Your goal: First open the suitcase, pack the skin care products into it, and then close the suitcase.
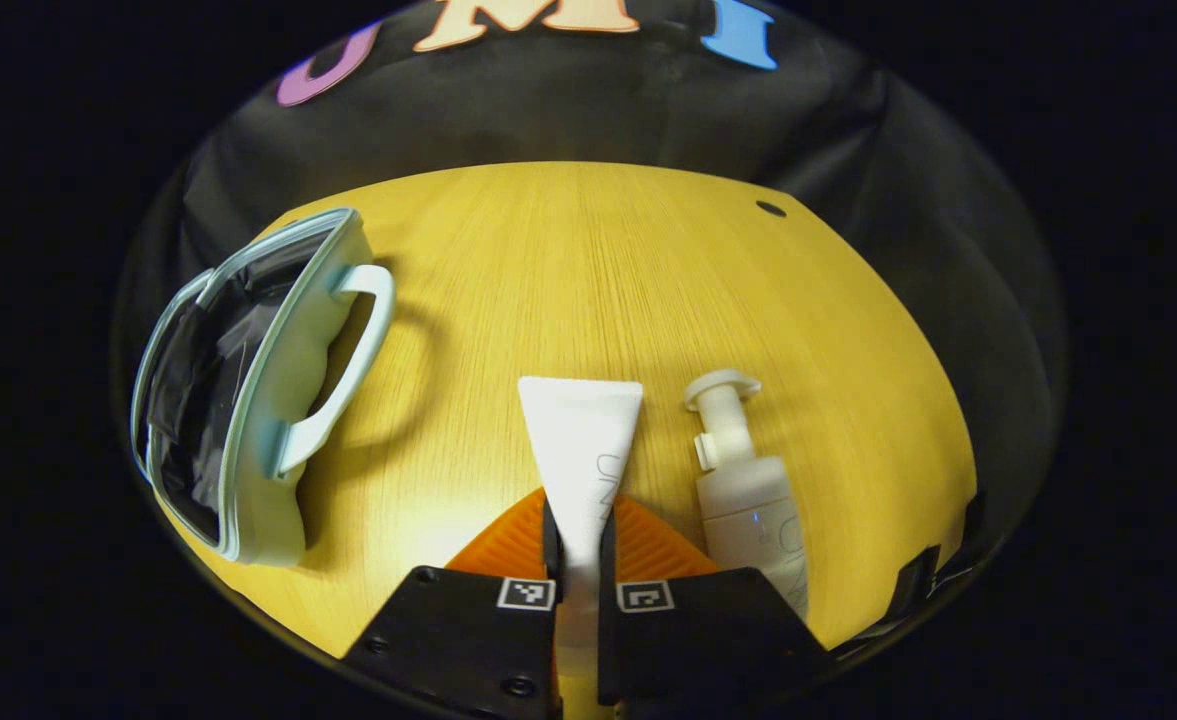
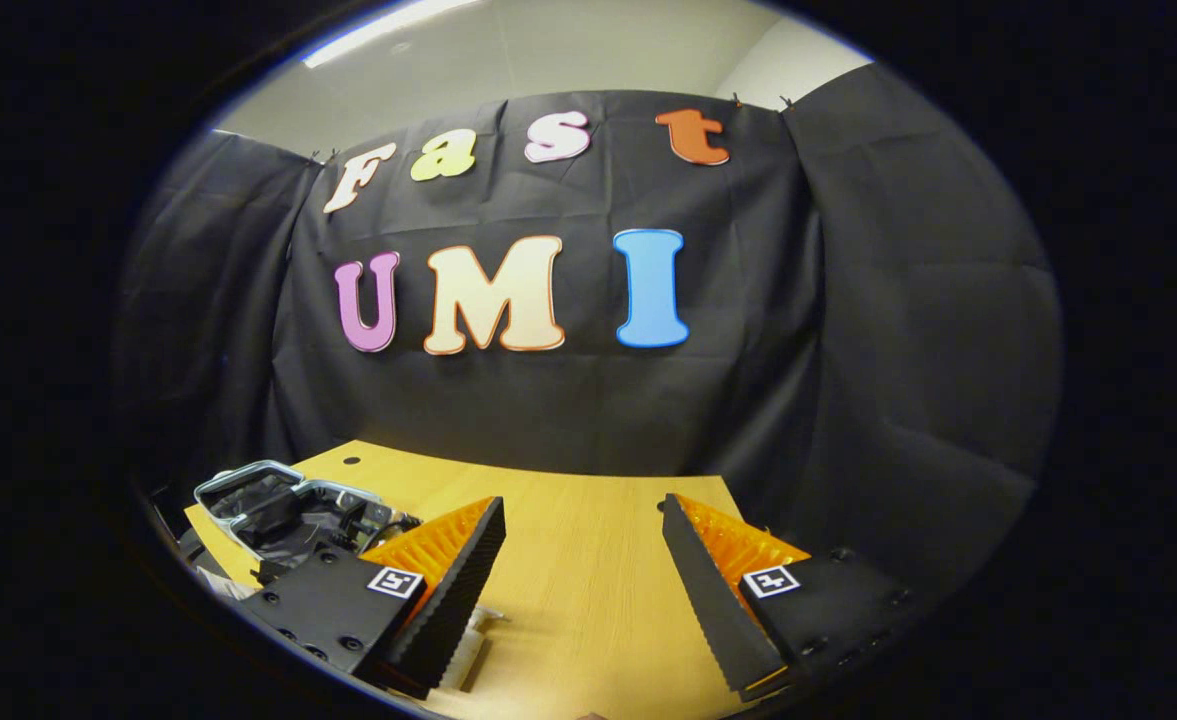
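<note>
left gripper point(image 1: 578, 530) clamping white tube point(image 1: 582, 440), right gripper point(image 2: 583, 560) raised, fingers apart

Yellow wood-grain tabletop point(image 1: 588, 280) with small dark hole near far edge, creased black cloth wall point(image 2: 848, 350) behind, pale ceiling with strip light point(image 2: 388, 28) above.

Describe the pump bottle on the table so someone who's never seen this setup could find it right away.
On the wooden table, look away from the open pale-blue suitcase to the two white products lying side by side. The pump bottle is the rounded one with a pump head, beside the flat white tube that the left gripper holds.
</note>
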{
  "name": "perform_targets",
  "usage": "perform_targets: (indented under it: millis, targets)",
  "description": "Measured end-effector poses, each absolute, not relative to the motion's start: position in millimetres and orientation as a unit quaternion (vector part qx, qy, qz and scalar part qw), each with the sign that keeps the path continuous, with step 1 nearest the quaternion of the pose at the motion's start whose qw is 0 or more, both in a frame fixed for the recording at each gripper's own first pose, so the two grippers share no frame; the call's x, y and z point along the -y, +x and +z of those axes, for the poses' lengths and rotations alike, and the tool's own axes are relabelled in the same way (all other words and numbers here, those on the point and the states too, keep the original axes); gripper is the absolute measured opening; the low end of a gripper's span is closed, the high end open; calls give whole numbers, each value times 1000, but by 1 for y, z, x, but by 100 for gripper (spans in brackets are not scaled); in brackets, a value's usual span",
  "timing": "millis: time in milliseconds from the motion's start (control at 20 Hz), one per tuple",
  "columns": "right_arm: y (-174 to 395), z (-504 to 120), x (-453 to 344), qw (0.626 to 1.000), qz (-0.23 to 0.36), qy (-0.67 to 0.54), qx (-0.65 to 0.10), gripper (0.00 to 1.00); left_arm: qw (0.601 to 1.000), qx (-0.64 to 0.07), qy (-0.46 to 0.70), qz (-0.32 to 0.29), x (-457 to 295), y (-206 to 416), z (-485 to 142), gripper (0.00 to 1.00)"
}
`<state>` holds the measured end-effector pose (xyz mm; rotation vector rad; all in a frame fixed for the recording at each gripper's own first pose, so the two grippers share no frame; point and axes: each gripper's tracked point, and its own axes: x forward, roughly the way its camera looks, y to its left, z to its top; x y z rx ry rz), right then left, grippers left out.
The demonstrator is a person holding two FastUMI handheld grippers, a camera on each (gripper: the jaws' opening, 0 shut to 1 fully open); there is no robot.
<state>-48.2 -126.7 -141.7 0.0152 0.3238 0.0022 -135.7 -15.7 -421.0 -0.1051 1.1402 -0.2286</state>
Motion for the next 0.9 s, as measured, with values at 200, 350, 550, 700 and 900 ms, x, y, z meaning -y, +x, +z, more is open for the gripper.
perform_targets:
  millis: [200, 350, 550, 700, 900]
  targets:
    - [-47, -155, 104, 983, 0, 10, -182, 100, 824, -541, -97, -139, 16, -144, -413, 1]
    - [-46, -167, 79, 980, 9, 5, -200, 100, 829, -529, -98, -152, 9, -146, -396, 1]
    - [-45, -200, 51, 969, 23, 3, -247, 100, 840, -508, -102, -163, -8, -135, -365, 1]
    - [-48, -240, 30, 953, 34, 8, -301, 100, 851, -487, -112, -162, -26, -125, -337, 1]
    - [-62, -303, 7, 922, 47, 9, -384, 100, 868, -460, -107, -154, -53, -116, -308, 1]
